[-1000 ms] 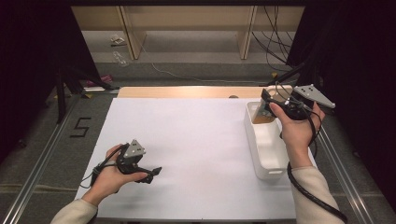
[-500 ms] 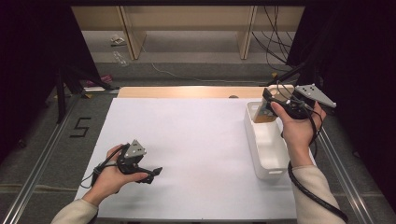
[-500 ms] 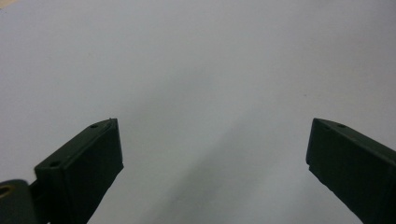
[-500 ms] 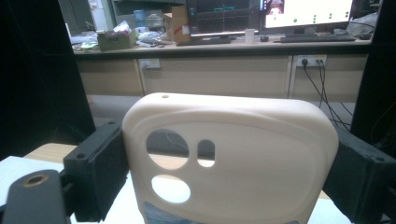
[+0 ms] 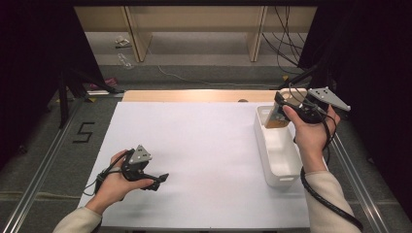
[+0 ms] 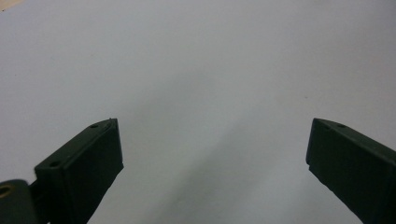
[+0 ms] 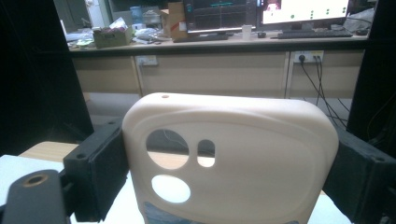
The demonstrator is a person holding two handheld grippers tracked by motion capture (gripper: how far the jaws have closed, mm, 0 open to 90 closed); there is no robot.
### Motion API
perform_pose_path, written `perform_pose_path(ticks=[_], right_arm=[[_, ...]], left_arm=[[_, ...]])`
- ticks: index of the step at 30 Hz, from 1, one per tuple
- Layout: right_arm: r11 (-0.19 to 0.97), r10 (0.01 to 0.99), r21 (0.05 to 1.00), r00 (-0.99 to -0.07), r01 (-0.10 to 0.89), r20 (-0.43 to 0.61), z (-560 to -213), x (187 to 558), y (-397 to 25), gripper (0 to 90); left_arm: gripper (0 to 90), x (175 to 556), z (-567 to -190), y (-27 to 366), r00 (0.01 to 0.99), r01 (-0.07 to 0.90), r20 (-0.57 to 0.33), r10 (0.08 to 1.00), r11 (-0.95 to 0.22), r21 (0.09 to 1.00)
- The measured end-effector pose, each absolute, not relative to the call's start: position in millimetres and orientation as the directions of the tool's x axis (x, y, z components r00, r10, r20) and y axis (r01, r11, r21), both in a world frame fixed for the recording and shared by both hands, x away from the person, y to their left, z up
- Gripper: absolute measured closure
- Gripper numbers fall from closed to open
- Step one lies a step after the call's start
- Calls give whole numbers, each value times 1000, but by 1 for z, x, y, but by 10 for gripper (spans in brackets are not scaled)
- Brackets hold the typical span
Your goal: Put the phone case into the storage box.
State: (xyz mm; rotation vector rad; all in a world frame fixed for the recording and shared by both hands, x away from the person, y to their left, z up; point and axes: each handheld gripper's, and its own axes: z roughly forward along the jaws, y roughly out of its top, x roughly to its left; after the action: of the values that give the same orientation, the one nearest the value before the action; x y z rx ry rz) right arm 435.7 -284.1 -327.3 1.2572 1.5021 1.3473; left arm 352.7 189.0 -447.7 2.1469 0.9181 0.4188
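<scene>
Both jaws of my right gripper (image 5: pixel 281 112) clamp the cream phone case (image 7: pixel 229 158), upper right of frame, directly above the white bin (image 5: pixel 282 158); left gripper (image 5: pixel 154 179) idles wide open, lower left.

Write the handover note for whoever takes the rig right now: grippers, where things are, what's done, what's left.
Right gripper: shut on the cream phone case, jaws clamped on its two side edges, held in the air above the far end of the white bin.
Left gripper: open, holding nothing, low over the white table sheet at the near left.
Done: the case is gripped and lifted.
Left: probably lowering the case into the bin and releasing it; it is not yet set down anywhere.
</scene>
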Motion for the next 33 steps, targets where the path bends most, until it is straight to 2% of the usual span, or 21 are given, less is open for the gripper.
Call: perform_pose_path(ticks=[33], right_arm=[[-40,967,976,-237,214,91,-327,453,-282,125]], left_arm=[[32,354,-447,188,686,480,4,728,-457,749]])
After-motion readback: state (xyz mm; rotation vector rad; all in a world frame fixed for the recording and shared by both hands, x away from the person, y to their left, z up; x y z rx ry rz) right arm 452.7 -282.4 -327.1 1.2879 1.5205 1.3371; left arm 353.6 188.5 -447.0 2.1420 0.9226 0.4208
